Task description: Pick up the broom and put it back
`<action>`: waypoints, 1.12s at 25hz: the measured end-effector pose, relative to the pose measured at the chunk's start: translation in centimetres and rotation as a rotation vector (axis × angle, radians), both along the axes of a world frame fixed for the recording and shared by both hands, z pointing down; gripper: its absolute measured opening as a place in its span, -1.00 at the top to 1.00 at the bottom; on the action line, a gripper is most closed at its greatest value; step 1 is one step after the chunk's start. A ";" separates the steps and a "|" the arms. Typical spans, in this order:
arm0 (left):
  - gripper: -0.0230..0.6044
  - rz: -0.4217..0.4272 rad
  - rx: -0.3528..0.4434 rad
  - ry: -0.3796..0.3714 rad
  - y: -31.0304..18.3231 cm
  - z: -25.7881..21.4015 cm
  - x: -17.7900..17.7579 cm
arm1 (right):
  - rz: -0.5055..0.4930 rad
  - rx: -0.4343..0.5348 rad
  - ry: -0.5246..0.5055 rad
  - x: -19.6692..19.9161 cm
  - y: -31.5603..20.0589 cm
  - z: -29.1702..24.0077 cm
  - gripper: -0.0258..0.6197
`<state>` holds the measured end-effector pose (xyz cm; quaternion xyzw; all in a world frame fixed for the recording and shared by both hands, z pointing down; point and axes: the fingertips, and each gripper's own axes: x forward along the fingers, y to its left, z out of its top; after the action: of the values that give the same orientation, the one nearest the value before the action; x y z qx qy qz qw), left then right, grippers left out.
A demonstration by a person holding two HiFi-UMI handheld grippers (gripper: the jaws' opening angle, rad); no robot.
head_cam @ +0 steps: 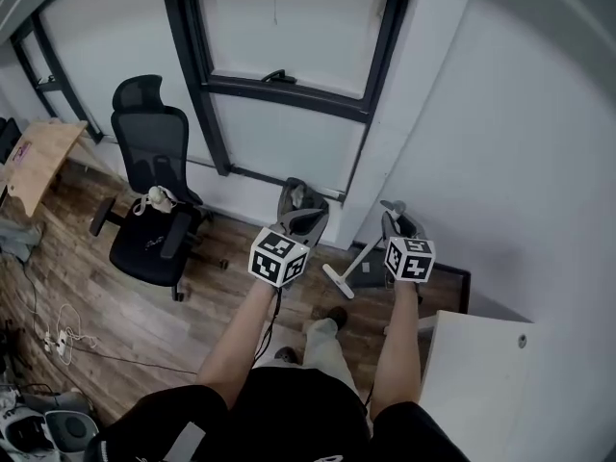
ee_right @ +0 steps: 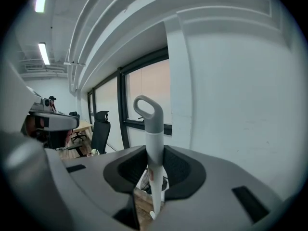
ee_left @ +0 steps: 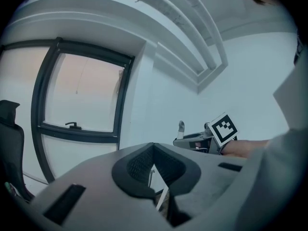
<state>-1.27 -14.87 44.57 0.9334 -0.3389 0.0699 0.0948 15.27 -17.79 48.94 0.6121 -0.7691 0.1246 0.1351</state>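
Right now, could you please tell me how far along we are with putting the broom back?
Done: the pick-up. The right gripper is closed on the broom just below its grey loop, and the head view suggests its lower end is off the wooden floor. In hand: carrying it; the left gripper is shut and empty. Left: setting it back, though no storage spot is evident.

I hold both grippers out toward the white wall [head_cam: 500, 162] beside the dark-framed window [head_cam: 289, 89]. The broom [head_cam: 356, 263] runs through my right gripper [head_cam: 397, 215], its white handle slanting down to the left from there, above the wood floor [head_cam: 125, 316]. My left gripper [head_cam: 298, 200] sits near it, to the left, apart from the handle. A black office chair [head_cam: 149, 191] stands further left, near a wooden desk [head_cam: 38, 157].
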 end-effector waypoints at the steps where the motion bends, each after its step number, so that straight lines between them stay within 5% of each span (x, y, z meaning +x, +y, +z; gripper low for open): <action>1: 0.87 -0.010 0.009 0.004 0.6 -0.7 -0.3 | -0.012 0.007 -0.003 -0.7 0.6 -0.8 0.57; 12: 0.87 -0.175 0.057 0.069 3.5 -5.0 -5.3 | -0.075 0.100 -0.065 -3.5 6.1 -6.6 0.57; 28: 0.87 -0.211 0.071 0.065 4.9 -5.3 -6.3 | -0.095 0.100 -0.030 -2.5 9.9 -7.6 0.56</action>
<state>-7.62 -9.94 39.27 0.8971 -0.4342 0.0172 0.0796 12.79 -7.91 41.33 0.5789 -0.8045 0.0887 0.0988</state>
